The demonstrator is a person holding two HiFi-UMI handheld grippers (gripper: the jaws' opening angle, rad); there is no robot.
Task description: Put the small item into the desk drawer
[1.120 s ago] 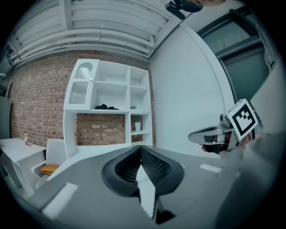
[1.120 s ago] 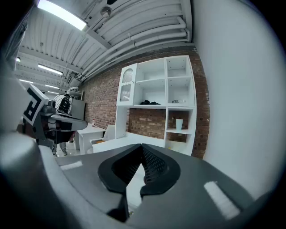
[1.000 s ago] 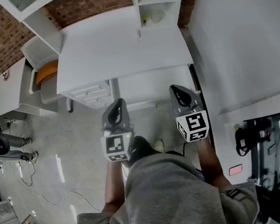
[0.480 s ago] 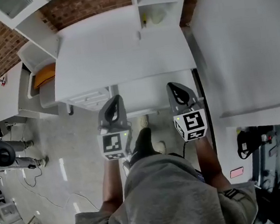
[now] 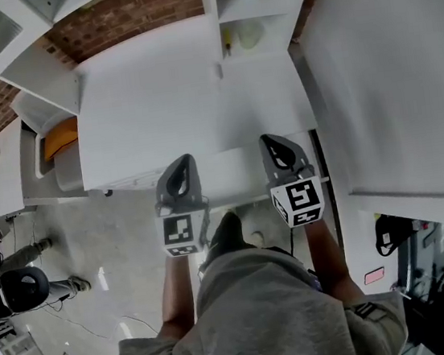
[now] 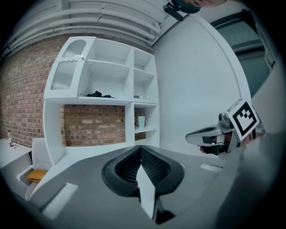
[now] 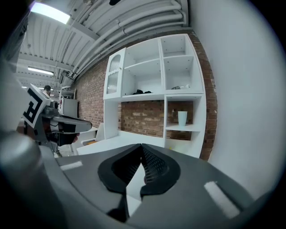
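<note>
Head view: the left gripper and right gripper hang at the near edge of the desk. The small item, which we take for the yellowish sliver by the shelf post, lies well ahead of the right gripper. We should part those jaws early and close across its width. Its long axis seems to run away from us; its leading end is too small to read.

Left gripper view: jaws together, empty.

Right gripper view: the same.

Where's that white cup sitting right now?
In the right gripper view, the cup stands on the lowest right-hand shelf of the white shelving unit, in front of the brick wall.
</note>
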